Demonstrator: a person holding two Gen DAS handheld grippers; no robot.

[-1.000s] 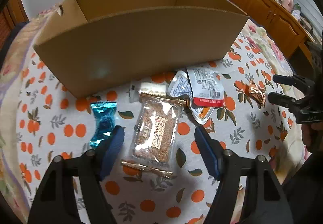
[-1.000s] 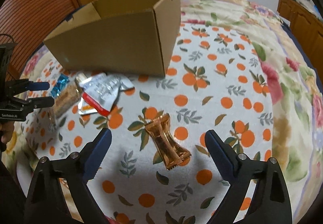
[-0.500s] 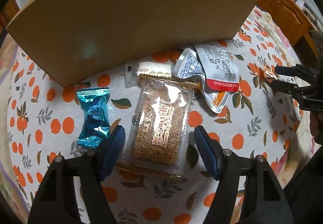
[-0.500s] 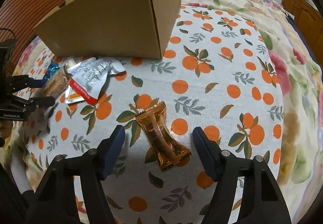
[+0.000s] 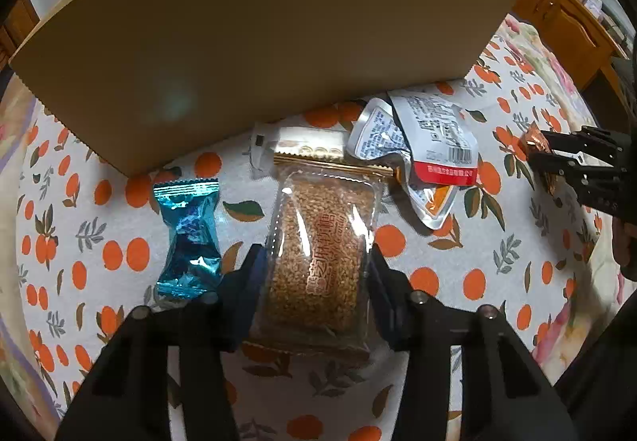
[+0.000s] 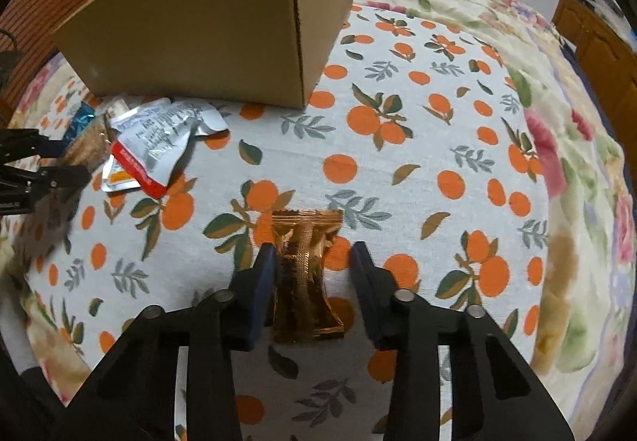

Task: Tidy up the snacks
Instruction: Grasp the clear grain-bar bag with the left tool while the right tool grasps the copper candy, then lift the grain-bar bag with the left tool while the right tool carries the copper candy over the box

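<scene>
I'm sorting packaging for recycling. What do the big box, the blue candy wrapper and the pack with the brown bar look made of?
Box: plain brown corrugated cardboard, matte; fluted edge shows.
Blue candy wrapper: likely metallised foil or film; shiny, sharp creases, crimped ends.
Brown bar pack: clear glossy plastic film; the grainy bar shows through, with glare streaks.

Matt cardboard box (image 5: pixel 258 43), printed cloth (image 6: pixel 398 162), glossy clear-plastic sesame bar (image 5: pixel 322 258), shiny foil blue candy (image 5: pixel 191 238) and copper candy (image 6: pixel 306 274).

**Left gripper closing on sesame bar**

Left gripper (image 5: pixel 316 262) jaws are closing around the clear-wrapped sesame bar (image 5: pixel 324 254), pads pressing its sides. Blue candy (image 5: pixel 189 238) is lying just beside it, cardboard box (image 5: pixel 258 31) standing behind, on the orange-print cloth (image 5: pixel 458 281).
</scene>
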